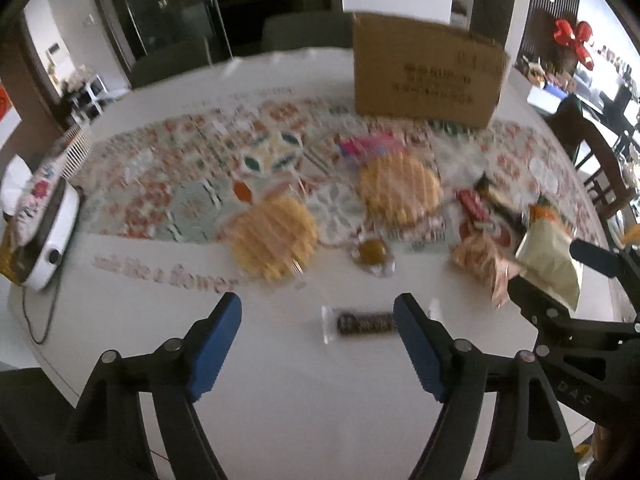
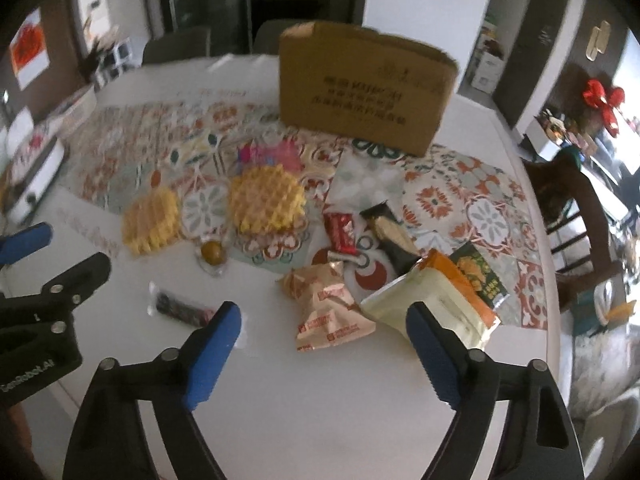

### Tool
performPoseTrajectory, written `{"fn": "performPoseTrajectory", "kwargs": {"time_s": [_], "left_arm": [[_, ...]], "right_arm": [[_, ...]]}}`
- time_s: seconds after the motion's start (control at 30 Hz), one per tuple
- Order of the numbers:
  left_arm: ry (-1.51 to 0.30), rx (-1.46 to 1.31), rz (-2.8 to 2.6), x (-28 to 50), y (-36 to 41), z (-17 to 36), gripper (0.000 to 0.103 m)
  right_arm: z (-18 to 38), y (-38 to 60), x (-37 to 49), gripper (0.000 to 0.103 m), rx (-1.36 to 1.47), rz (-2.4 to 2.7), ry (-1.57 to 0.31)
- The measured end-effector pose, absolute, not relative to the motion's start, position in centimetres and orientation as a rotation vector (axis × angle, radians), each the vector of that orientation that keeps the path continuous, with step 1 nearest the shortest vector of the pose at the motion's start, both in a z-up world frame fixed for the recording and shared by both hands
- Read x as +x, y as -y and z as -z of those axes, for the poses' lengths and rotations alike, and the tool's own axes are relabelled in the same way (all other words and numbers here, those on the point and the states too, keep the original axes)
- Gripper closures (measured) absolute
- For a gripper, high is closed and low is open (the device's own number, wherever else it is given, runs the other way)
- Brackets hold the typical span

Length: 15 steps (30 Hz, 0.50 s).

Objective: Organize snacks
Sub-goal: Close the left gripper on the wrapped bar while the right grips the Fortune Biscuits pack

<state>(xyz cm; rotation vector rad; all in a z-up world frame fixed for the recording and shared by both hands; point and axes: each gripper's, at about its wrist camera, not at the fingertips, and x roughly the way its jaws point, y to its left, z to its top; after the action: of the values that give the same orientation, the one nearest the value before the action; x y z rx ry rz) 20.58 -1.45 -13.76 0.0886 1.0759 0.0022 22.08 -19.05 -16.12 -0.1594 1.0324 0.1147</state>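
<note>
Both jaws gape wide above crinkly wrappers [image 2: 332, 312], ridged waffles [image 2: 266, 200], cardboard box [image 2: 364, 88].

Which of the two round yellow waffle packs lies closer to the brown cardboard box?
The right round yellow waffle pack, beside the pink packet. The left waffle pack lies farther from the brown cardboard box, at the patterned mat's edge.

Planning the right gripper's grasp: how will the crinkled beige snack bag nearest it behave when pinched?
The crinkled beige snack bag looks puffy and creased, so it will probably crush and yield under the right gripper. Likely light. Its glossy film may slip, so pinch a folded edge.
</note>
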Motion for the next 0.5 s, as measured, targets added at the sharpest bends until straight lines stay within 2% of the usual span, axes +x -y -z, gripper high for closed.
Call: {"fn": "performPoseTrajectory", "kwargs": {"time_s": [0.1, 0.17, 0.33, 0.5], "left_arm": [[-1.106, 0.097, 0.016, 20.6, 2.0, 14.9, 0.024], [-1.109, 0.12, 0.029, 20.5, 2.5, 15.1, 0.024], [-1.072, 0.289, 0.126, 19.9, 4.3, 15.9, 0.024], [-1.073, 0.412, 0.257, 20.2, 5.3, 17.6, 0.026]], "right_arm": [[17.1, 19.0, 22.3, 0.022, -0.177, -0.139, -1.042], [17.5, 19.0, 22.6, 0.028, -0.183, -0.165, -1.038], [18.4, 18.8, 23.3, 0.035, -0.24, -0.21, -1.026], [19.4, 18.1, 24.0, 0.035, -0.305, -0.241, -1.028]]}}
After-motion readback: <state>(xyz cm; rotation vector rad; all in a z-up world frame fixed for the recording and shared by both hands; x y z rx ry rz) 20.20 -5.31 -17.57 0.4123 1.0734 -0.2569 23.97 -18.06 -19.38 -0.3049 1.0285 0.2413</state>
